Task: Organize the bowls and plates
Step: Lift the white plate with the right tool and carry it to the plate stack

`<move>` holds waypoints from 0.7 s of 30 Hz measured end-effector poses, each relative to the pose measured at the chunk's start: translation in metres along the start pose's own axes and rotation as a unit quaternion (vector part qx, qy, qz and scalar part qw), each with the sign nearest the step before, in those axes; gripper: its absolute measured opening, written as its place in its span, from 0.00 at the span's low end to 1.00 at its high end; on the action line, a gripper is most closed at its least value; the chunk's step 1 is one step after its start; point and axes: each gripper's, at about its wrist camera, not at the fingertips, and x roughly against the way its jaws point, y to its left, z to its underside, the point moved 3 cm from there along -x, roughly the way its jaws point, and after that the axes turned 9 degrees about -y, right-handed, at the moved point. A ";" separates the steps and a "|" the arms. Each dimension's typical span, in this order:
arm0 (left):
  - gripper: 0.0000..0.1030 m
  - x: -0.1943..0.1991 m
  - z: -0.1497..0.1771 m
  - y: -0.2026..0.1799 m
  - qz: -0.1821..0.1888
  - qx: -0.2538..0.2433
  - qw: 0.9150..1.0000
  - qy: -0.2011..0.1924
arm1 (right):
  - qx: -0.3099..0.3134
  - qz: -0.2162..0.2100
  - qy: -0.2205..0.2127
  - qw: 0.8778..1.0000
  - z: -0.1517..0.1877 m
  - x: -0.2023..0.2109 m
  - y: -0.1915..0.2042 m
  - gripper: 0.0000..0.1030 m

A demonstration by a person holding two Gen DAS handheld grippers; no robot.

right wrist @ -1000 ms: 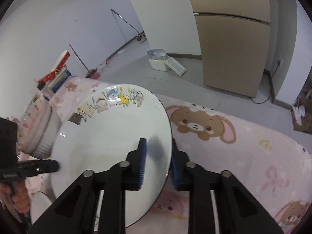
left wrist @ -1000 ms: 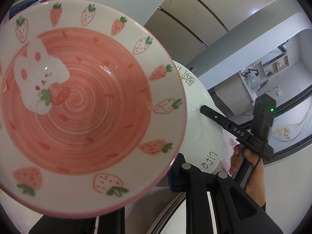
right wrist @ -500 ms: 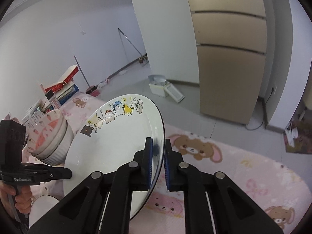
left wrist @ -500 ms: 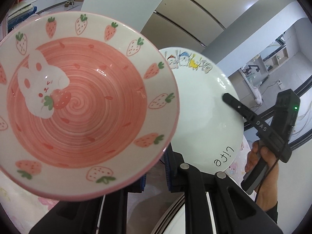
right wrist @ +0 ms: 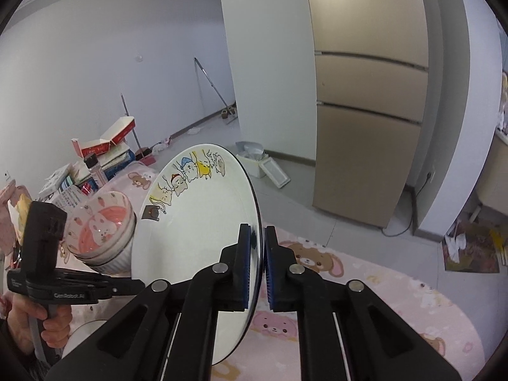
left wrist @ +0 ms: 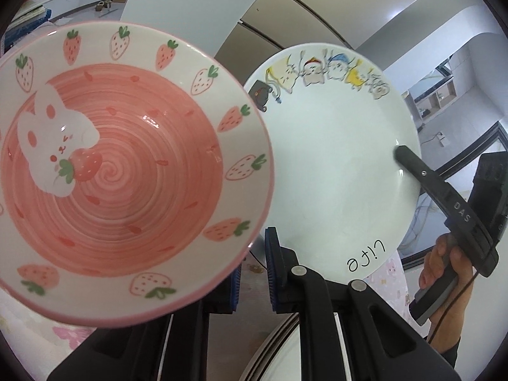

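My left gripper (left wrist: 252,270) is shut on the rim of a pink strawberry-and-bunny bowl (left wrist: 127,171) and holds it up tilted, its inside facing the camera. In the right wrist view the bowl (right wrist: 101,231) sits stacked in other bowls, with the left gripper (right wrist: 139,284) below it. My right gripper (right wrist: 257,266) is shut on the edge of a white plate with cartoon animals (right wrist: 197,235), held raised and nearly on edge. In the left wrist view the plate (left wrist: 336,158) stands just right of the bowl, with the right gripper's finger (left wrist: 409,158) on its rim.
A pink bear-print cloth (right wrist: 365,289) covers the table below. Another white dish rim (left wrist: 279,349) lies under the left gripper. Boxes and books (right wrist: 104,149) pile up at the far left. A beige fridge (right wrist: 368,127) and a white bin (right wrist: 263,168) stand beyond.
Both grippers have lifted their dishes. The plate has tipped up onto its edge and come out from behind the bowl to its right. The bowl has shifted a little lower in the left wrist view.
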 end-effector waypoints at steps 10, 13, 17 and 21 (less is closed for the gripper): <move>0.12 0.013 -0.008 -0.007 0.049 0.010 0.998 -0.026 | 0.000 -0.011 -0.049 0.999 -0.016 0.031 0.009 0.06; 0.12 0.023 -0.009 -0.012 0.057 0.005 0.998 -0.038 | 0.006 -0.008 -0.058 0.998 -0.016 0.041 0.015 0.06; 0.10 0.052 -0.004 -0.015 0.080 0.000 0.995 -0.051 | 0.008 -0.017 -0.067 0.998 -0.014 0.063 0.020 0.06; 0.10 0.085 0.009 -0.021 0.083 -0.022 0.994 -0.060 | 0.004 -0.032 -0.066 0.997 -0.007 0.086 0.029 0.07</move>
